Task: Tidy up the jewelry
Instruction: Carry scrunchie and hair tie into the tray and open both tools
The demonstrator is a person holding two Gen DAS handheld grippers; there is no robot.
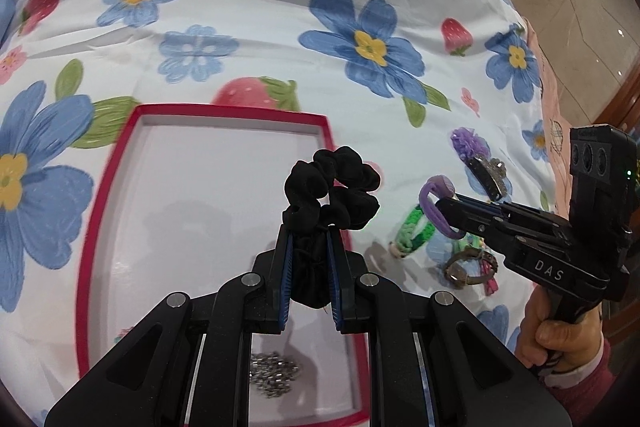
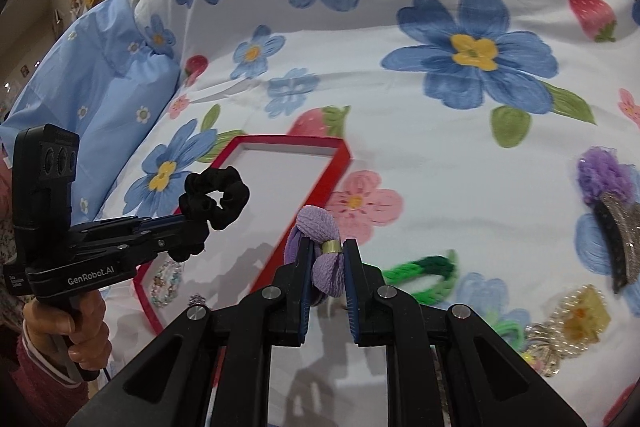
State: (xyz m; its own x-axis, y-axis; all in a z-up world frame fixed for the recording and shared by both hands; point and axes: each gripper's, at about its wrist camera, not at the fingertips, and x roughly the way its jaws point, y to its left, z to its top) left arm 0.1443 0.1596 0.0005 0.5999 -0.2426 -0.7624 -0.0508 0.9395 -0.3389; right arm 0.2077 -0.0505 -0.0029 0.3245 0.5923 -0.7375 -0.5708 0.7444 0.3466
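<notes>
The left hand-held gripper (image 1: 310,247) is clenched on a black scrunchie (image 1: 332,187), held above the red-rimmed tray (image 1: 104,187) on the floral bedspread (image 1: 280,27). The right hand-held gripper (image 2: 326,263) grips a lavender hair tie (image 2: 324,251) beside the tray. Both items are soft and pinched at one edge, so either may slip or snag a pad on release and land outside the rim.

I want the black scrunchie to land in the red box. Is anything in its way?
Nothing visible blocks it. The left gripper holds the black scrunchie right above the red box, over bare white floor. The silver chain lies nearer the box's close end. The right gripper, holding the purple hair tie, is off to the side.
</notes>
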